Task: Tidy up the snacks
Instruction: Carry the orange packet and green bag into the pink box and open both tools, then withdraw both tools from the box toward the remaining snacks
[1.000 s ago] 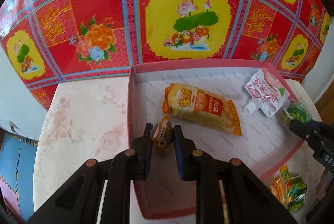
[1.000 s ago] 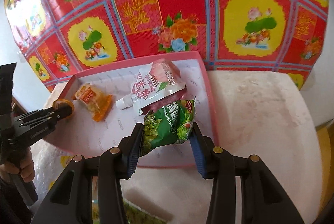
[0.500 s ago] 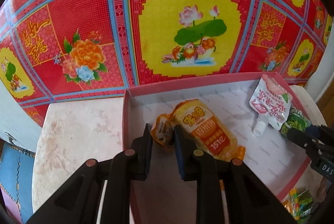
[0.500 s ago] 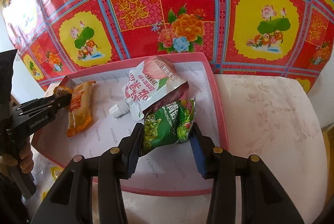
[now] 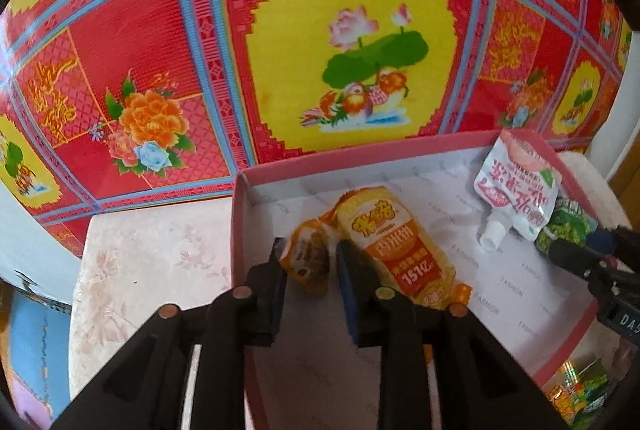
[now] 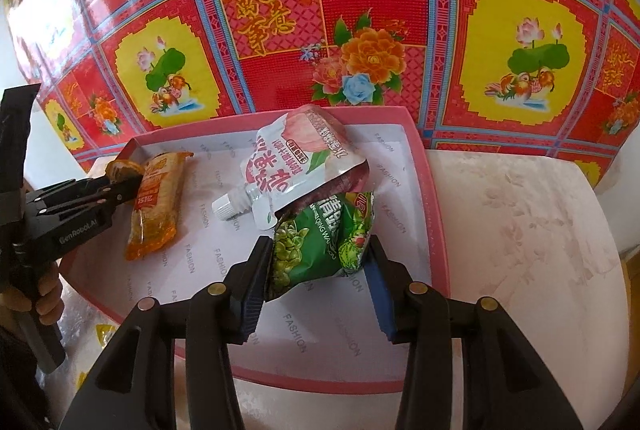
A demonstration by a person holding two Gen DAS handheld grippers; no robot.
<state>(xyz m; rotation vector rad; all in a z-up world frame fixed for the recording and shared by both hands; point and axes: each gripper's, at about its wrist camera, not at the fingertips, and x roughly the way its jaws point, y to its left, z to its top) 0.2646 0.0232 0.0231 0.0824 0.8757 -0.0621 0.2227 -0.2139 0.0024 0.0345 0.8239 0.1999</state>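
Between the left gripper's [image 5: 310, 260] jaws, which have just been opening, a small orange packet [image 5: 308, 258] sits loose in the pink box [image 5: 240, 213]. Only the right view shows the right gripper [image 6: 318, 258] clamping a green bag [image 6: 320, 242] under the white pouch [image 6: 292, 165].

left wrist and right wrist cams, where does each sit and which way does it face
Left wrist: on the left gripper, angled down into the pink box, its fingers astride a small orange pack; the right gripper shows at right.
Right wrist: on the right gripper, angled down at the box, clamping a green bag; the left gripper and a hand show at left.
Shared: box, pouch, long orange pack.
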